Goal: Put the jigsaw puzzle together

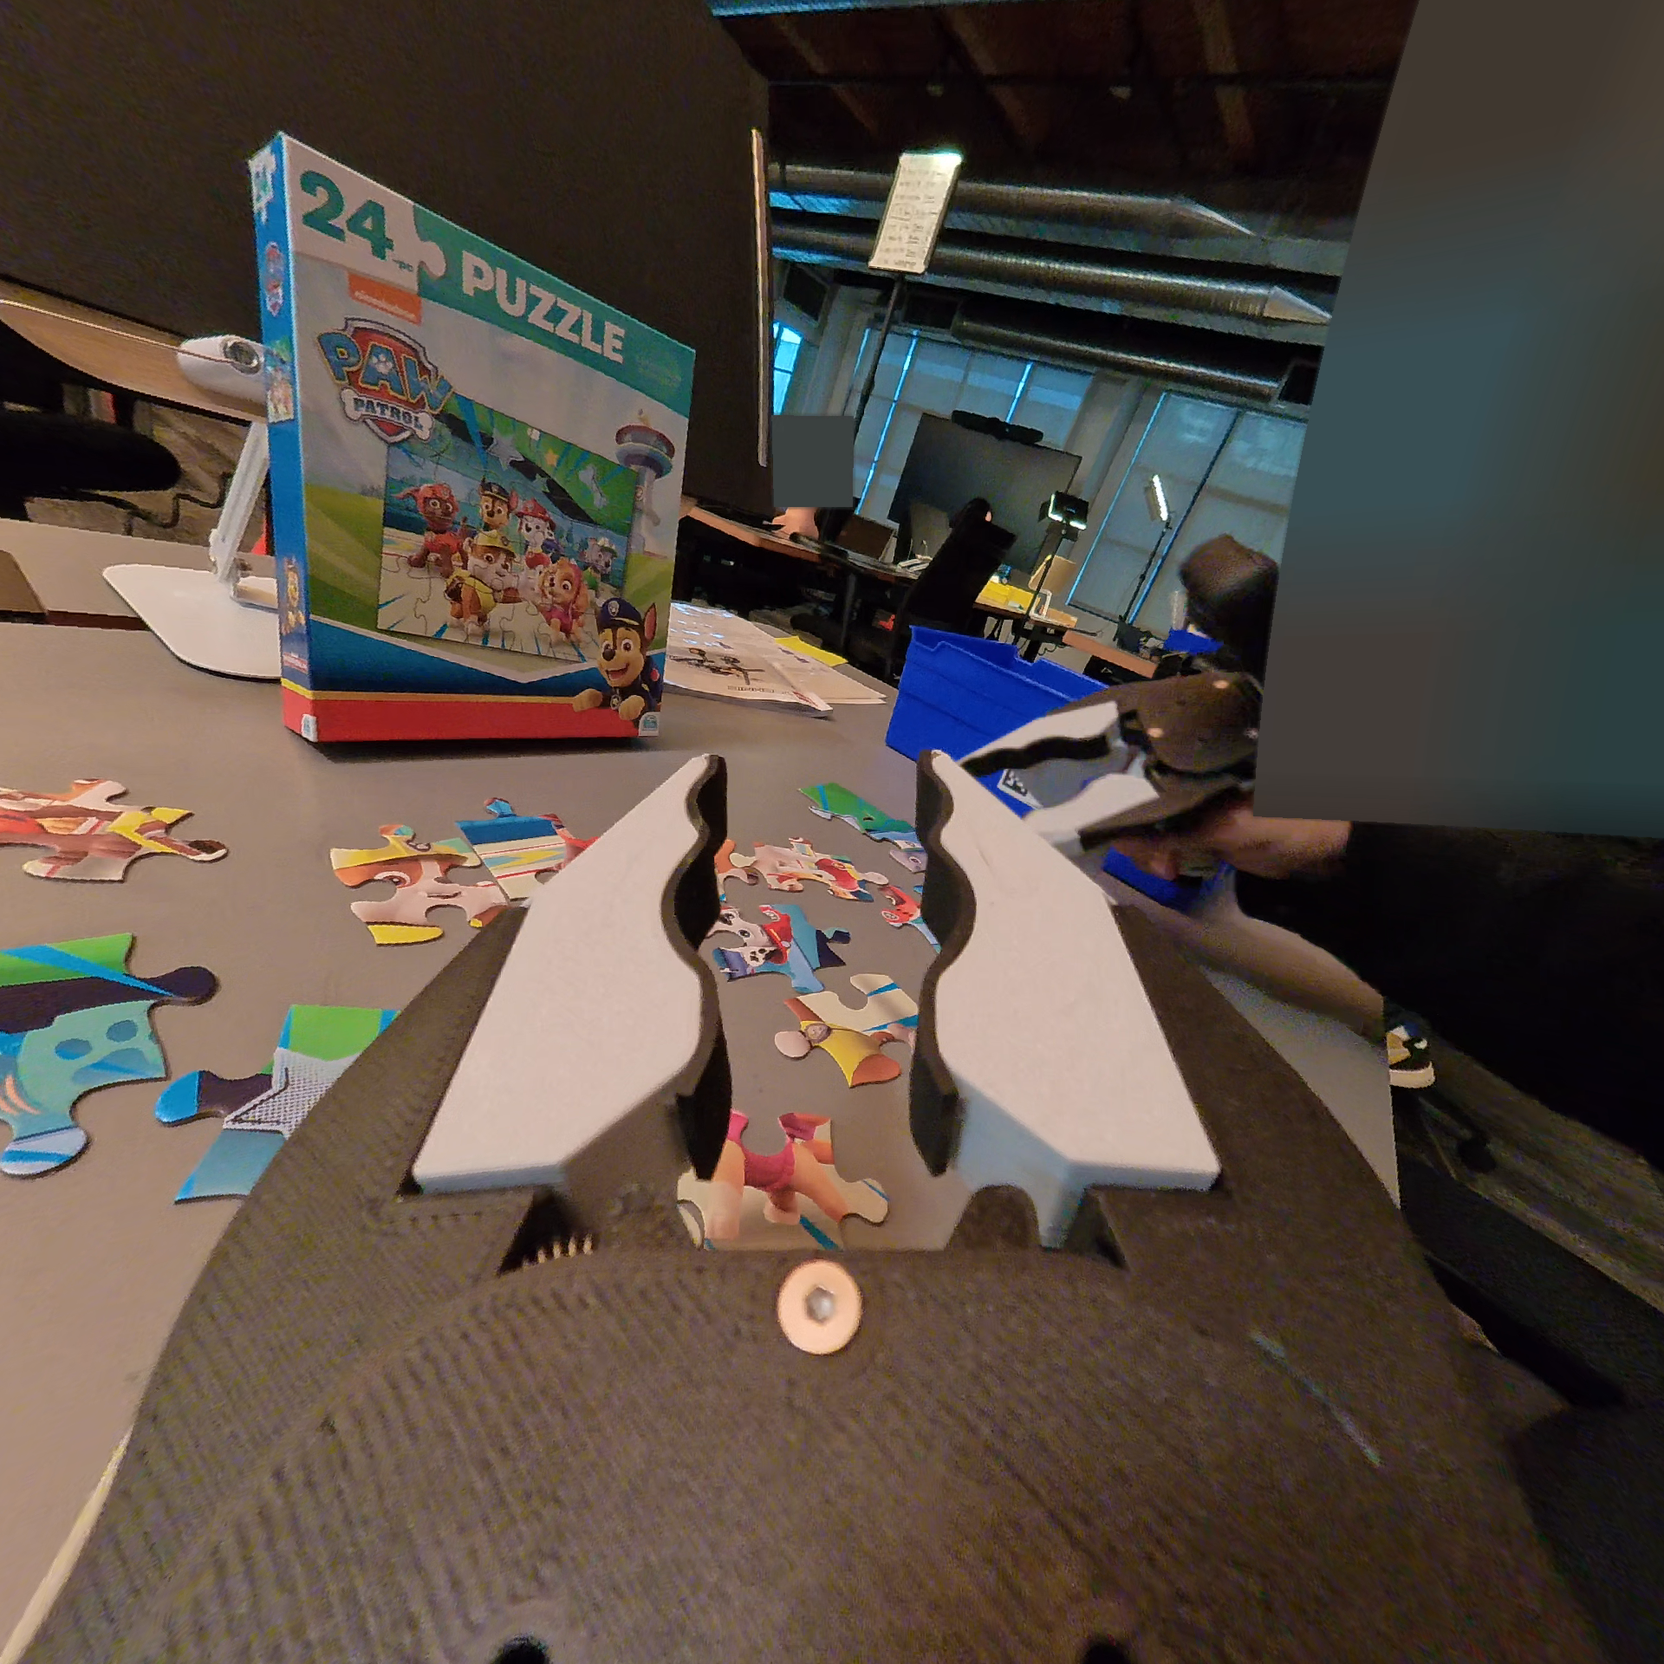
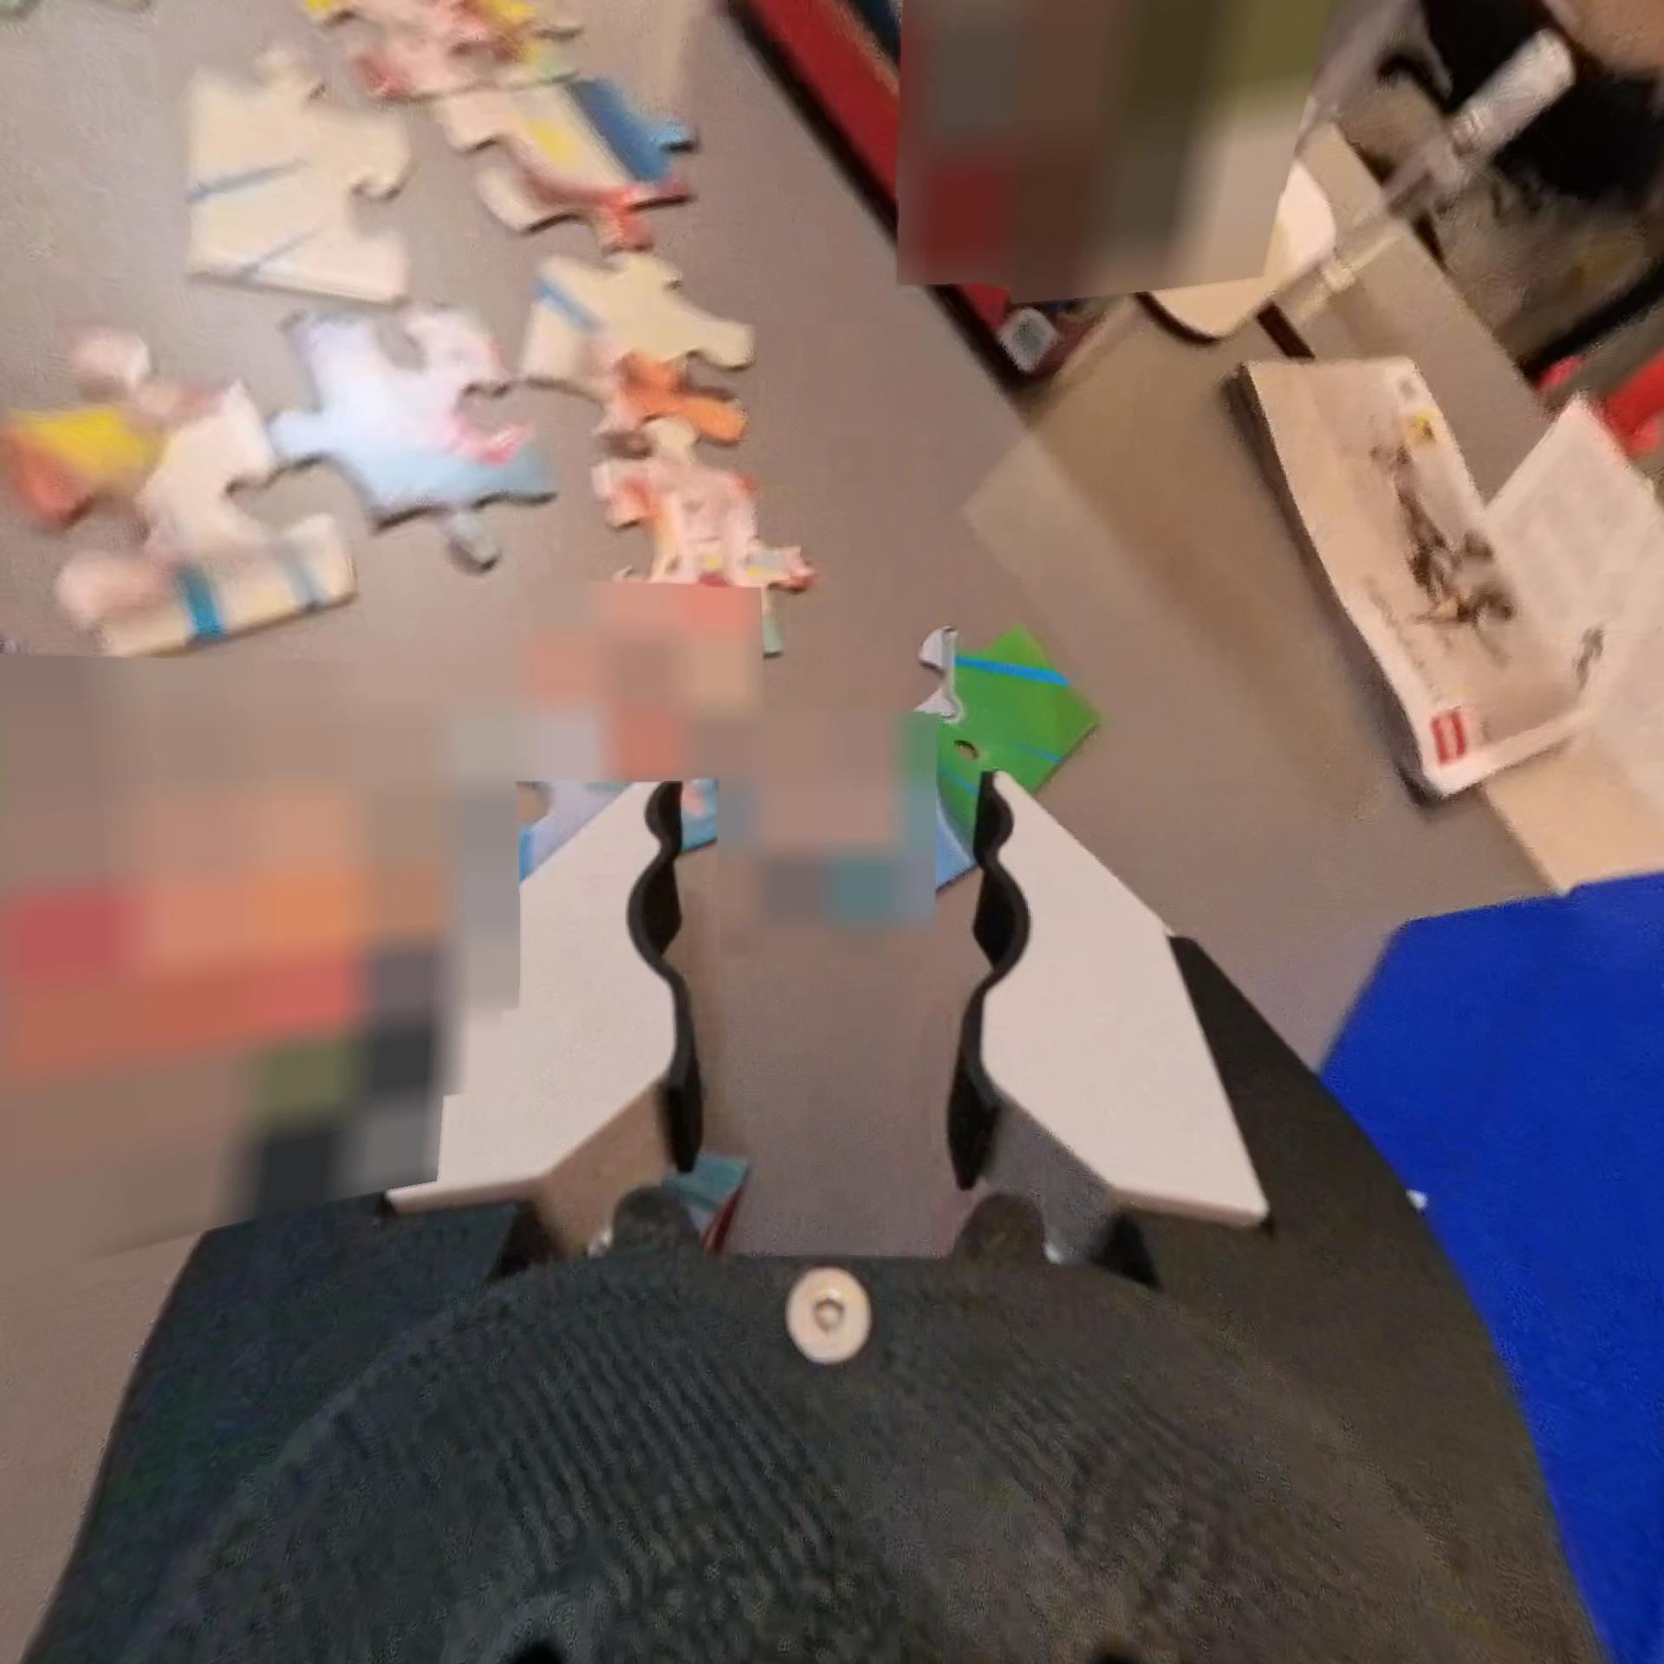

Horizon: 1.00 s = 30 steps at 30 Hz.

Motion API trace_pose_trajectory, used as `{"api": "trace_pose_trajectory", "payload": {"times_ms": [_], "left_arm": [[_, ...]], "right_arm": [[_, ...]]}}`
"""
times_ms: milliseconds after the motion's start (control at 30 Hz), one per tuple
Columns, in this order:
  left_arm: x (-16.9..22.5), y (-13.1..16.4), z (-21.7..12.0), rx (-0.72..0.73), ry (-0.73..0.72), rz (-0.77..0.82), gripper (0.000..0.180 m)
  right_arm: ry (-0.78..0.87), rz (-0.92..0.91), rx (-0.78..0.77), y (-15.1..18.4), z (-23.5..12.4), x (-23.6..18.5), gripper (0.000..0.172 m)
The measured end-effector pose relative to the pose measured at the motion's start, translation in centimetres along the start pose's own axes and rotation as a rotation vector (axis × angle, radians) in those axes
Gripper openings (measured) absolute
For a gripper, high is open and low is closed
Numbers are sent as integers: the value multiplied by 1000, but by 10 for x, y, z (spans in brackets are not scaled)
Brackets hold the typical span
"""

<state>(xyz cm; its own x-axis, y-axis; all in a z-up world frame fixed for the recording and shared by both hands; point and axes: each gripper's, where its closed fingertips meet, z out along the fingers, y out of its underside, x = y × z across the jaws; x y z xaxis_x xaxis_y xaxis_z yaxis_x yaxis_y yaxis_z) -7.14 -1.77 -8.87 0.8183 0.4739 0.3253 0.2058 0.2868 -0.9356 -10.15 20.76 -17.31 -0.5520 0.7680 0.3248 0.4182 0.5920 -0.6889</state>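
Puzzle pieces (image 1: pixel 792 936) are lying flat, centre frame, beneath left gripper (image 1: pixel 819 774), jaws spread, empty; right gripper (image 2: pixel 824 792), spread too, is hovering beside green piece (image 2: pixel 1017 711).

colourful puzzle pieces (image 1: pixel 815 936) lie flat, scattered on grey table (image 1: pixel 108 720) before upright puzzle box (image 1: pixel 468 468).

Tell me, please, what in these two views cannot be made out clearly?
- Right wrist view: mosaic patches cover the puzzle pieces ahead of and between the right gripper fingers.
- Right wrist view: motion blur smears the far puzzle pieces.
- Left wrist view: the left gripper body hides part of the pink piece.
- Left wrist view: the frame edge cuts the teal piece.
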Motion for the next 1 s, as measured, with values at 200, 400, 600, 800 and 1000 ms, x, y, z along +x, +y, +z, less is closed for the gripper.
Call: {"api": "trace_pose_trajectory", "payload": {"times_ms": [200,400,600,800,1000], "left_arm": [[-1,-1,-1,5,-7,4,40],[0,-2,-2,10,2,-11,40],[0,-2,-2,12,7,-21,40],[-1,-3,-2,14,5,-22,40],[-1,-3,-2,15,4,-22,40]], "right_arm": [[49,336,-115,25,38,32,68],[33,467,-96,33,37,37,52],[-33,462,-85,31,34,30,39],[-62,415,-91,31,34,29,38],[-105,329,-111,29,34,29,38]]}}
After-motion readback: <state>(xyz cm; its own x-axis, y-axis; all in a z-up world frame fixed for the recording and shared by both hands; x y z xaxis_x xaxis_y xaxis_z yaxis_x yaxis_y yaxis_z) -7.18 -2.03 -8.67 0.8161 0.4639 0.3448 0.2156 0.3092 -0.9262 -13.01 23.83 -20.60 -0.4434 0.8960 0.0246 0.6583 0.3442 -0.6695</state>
